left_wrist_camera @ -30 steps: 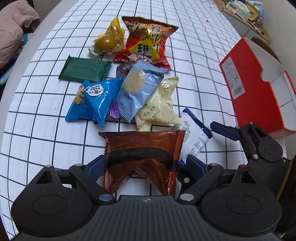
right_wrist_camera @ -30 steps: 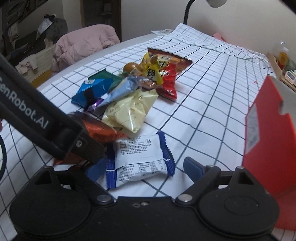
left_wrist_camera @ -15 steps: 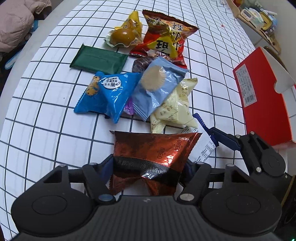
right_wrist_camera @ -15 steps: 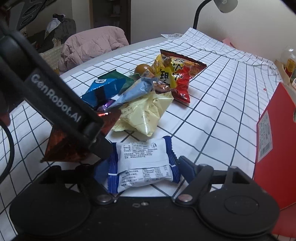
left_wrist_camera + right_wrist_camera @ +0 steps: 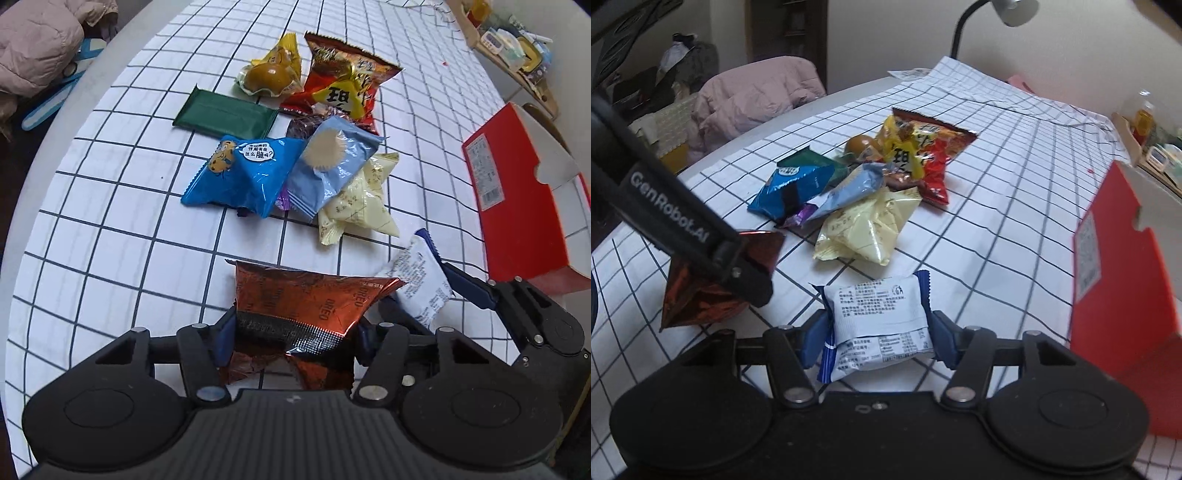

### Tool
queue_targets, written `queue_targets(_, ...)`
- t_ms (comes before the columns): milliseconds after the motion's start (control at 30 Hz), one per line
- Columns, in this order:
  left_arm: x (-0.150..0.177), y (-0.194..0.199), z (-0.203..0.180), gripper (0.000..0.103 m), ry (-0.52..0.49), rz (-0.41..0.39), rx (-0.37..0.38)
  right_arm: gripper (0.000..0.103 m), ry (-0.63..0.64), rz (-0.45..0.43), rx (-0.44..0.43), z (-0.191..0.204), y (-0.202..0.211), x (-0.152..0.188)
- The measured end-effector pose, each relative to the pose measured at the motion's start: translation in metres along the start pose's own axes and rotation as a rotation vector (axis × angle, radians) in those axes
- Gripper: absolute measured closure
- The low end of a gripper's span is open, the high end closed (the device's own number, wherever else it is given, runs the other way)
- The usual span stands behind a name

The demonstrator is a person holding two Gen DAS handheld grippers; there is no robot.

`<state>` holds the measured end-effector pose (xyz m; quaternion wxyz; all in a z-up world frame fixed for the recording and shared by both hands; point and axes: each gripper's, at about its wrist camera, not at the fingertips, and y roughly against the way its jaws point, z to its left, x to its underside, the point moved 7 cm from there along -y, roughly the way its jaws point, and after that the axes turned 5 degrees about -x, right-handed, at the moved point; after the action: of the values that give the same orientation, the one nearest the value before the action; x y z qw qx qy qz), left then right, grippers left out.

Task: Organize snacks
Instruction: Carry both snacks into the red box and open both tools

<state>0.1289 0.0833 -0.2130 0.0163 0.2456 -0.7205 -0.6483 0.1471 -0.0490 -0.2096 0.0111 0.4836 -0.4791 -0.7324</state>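
I am holding one snack in each gripper. The left gripper [image 5: 295, 332] is clamping the copper-brown Oreo packet [image 5: 314, 299] across its middle, the foil buckling between the blue pads, and the packet is hanging clear of the checked tablecloth [image 5: 110, 229]. The right gripper [image 5: 875, 332] is squeezing the white-and-blue packet [image 5: 877, 317] by its sides — printed face up, seams sticking out fore and aft — which I judge keeps the contents from being crushed.

In the left wrist view, the rest of the pile is lying at about twelve o'clock from me: a bright blue bag [image 5: 243, 177], a pale blue packet [image 5: 328, 166] overlapping it, a cream packet [image 5: 358, 203] at one o'clock, then a green bar [image 5: 225, 116], a yellow-wrapped round snack [image 5: 269, 74] and a red bag [image 5: 343, 85] farther out. The red box [image 5: 517, 192] is standing at two o'clock, its cut-out top facing away — probably the destination, so I am expecting to swing both packets that way.
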Motion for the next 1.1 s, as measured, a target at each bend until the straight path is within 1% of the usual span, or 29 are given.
queue_targets(200,0.003,0.028,-0.006,0.044,-0.041,-0.066,0.023,0.045,-0.087,-0.045,0.028,-0.002,0.038,-0.008)
queue_targets(300,0.002,0.046,-0.011,0.044,-0.067,-0.109,0.047,0.045,-0.115,-0.072,0.060,-0.002,0.059,-0.012)
queue_targets(533,-0.002,0.080,-0.036,0.044,-0.132,-0.176,0.110,0.044,-0.176,-0.135,0.134,-0.012,0.108,-0.024)
queue_targets(767,-0.011,0.112,-0.078,0.044,-0.223,-0.243,0.159,0.044,-0.236,-0.177,0.191,-0.036,0.147,-0.035)
queue_targets(933,-0.022,0.126,-0.115,0.044,-0.275,-0.272,0.178,0.044,-0.292,-0.204,0.221,-0.067,0.168,-0.038)
queue_targets(1100,-0.034,0.127,-0.159,0.044,-0.316,-0.284,0.185,0.044,-0.320,-0.215,0.246,-0.106,0.180,-0.035)
